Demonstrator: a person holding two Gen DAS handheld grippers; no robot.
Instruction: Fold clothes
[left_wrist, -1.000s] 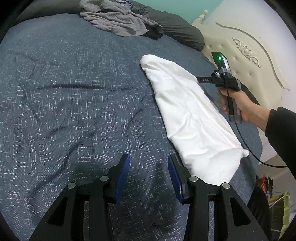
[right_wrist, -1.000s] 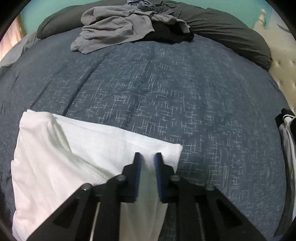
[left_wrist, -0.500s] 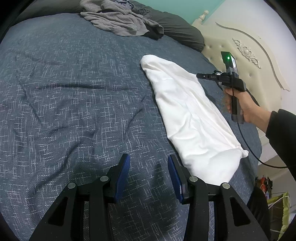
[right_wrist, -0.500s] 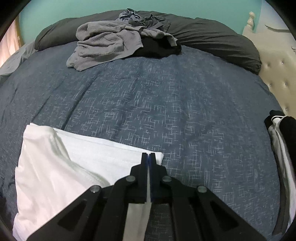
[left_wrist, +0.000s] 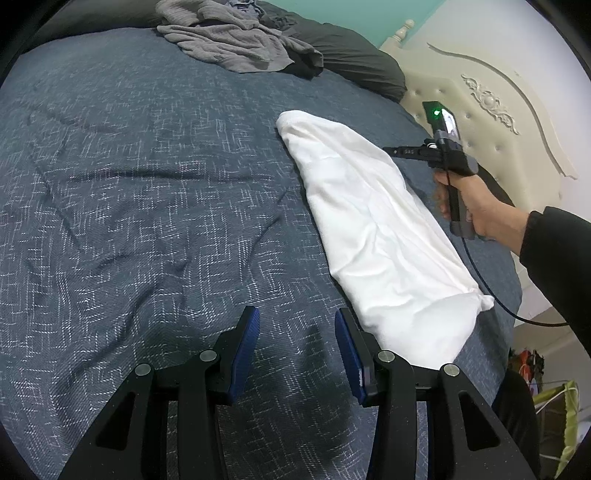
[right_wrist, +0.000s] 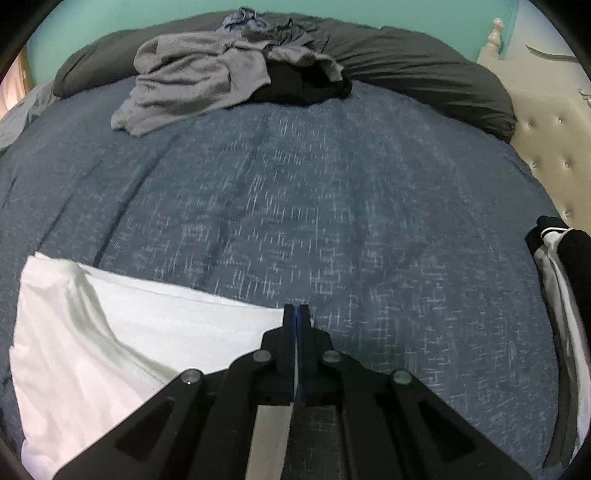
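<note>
A white garment (left_wrist: 376, 229), folded into a long narrow band, lies on the bed (left_wrist: 147, 184) across the dark blue patterned cover, toward the side nearest the cream carved headboard (left_wrist: 491, 110). The left hand-held gripper (left_wrist: 297, 343) hangs low over bare cover just beside the near end of the white garment, its blue-padded fingers (left_wrist: 245, 347) spread wide with nothing between them. The right hand-held gripper (right_wrist: 297, 321) is at the garment's long edge on the headboard side, fingers pressed together; a thin pale strip shows between the pads, so it looks to be pinching the white garment's edge, though the fold itself is hard to make out there. From the left side, the person's right hand (left_wrist: 476, 206) can be seen wrapped around that tool's handle, a dark sleeve (left_wrist: 557, 251) behind it and a green light lit on top. At the far end of the bed a rumpled grey pile of clothes (right_wrist: 207, 77) lies against a long dark pillow (right_wrist: 424, 70).
</note>
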